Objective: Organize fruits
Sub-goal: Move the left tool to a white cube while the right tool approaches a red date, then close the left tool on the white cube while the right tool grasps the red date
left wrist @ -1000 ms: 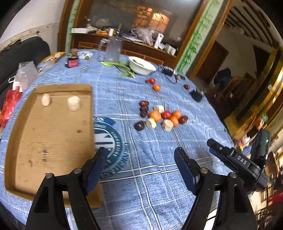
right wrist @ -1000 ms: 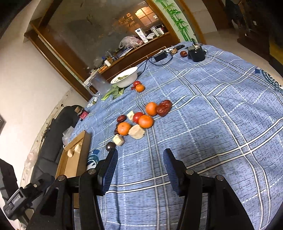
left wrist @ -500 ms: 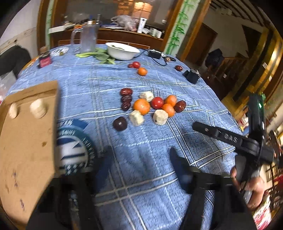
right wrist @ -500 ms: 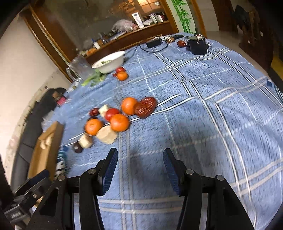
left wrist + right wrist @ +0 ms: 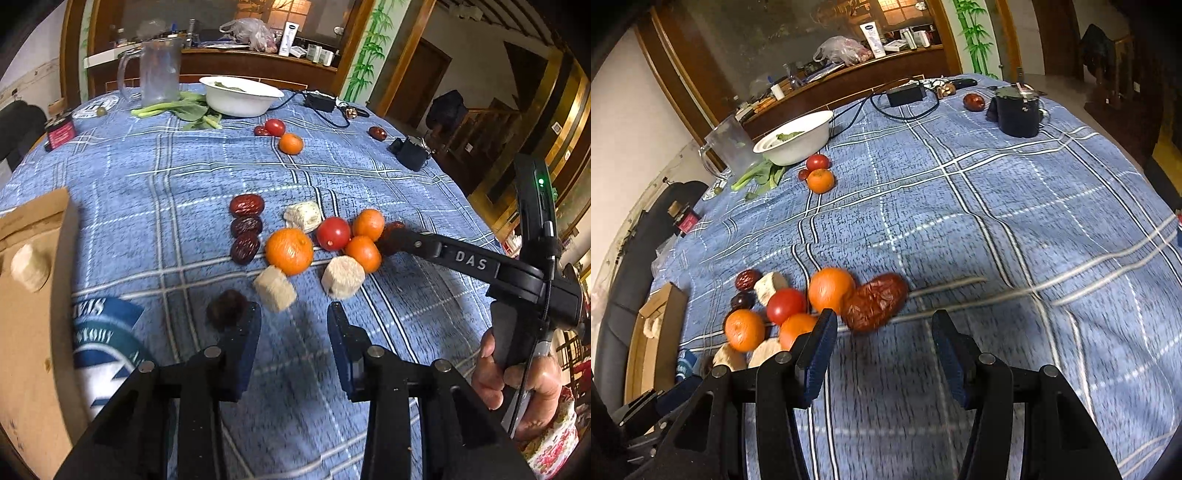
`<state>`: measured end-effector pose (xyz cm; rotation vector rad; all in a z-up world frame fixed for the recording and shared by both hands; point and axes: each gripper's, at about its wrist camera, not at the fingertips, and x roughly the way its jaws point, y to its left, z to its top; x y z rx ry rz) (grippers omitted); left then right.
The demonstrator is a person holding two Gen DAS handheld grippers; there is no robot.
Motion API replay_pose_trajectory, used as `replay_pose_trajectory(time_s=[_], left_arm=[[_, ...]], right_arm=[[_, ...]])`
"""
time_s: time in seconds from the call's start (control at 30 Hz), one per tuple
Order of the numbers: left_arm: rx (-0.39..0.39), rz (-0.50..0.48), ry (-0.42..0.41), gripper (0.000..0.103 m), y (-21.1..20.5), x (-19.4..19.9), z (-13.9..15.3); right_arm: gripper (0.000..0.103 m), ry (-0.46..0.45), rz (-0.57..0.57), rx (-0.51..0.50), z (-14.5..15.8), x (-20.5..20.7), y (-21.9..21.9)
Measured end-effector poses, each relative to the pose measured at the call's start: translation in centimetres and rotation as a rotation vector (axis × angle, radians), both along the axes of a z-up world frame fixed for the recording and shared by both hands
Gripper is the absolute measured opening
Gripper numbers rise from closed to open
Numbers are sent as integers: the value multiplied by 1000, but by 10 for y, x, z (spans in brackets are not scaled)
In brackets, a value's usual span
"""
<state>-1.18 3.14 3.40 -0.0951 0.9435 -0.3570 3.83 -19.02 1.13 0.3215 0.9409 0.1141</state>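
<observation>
Whereas both views sat farther back a second ago, we now find the fruit cluster (image 5: 317, 240) close ahead on the blue tablecloth (image 5: 177, 173); the left gripper (image 5: 293, 325) has narrowed yet stays spread and empty; the right gripper (image 5: 884, 332) is spread near the red date (image 5: 875, 301); motion blur smears that date; the cardboard tray (image 5: 29, 295) is cut off.
</observation>
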Motion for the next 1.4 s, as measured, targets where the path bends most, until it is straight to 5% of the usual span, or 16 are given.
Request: replay_pose_trajectory(time_s=[0.6, 0.77, 0.93, 1.0, 1.03, 1.07, 1.17, 1.4], left_arm=[[36, -5, -60, 36, 1, 35, -18], [56, 5, -91, 60, -2, 36, -16], [53, 10, -96, 61, -1, 36, -17], [61, 7, -99, 48, -2, 35, -17], [70, 7, -90, 29, -3, 35, -19], [74, 8, -81, 25, -3, 36, -20], [41, 5, -79, 25, 1, 36, -20], [-2, 16, -111, 25, 8, 31, -14]], right_arm=[[54, -30, 10, -34, -4, -1, -4], [55, -38, 26, -94, -5, -2, 7], [56, -46, 23, -110, -5, 0, 10], [56, -47, 24, -114, -5, -1, 10], [54, -46, 23, -118, -5, 0, 10], [47, -46, 18, -131, -5, -1, 11], [31, -46, 25, -134, -5, 0, 11], [30, -70, 10, -149, -1, -6, 12]])
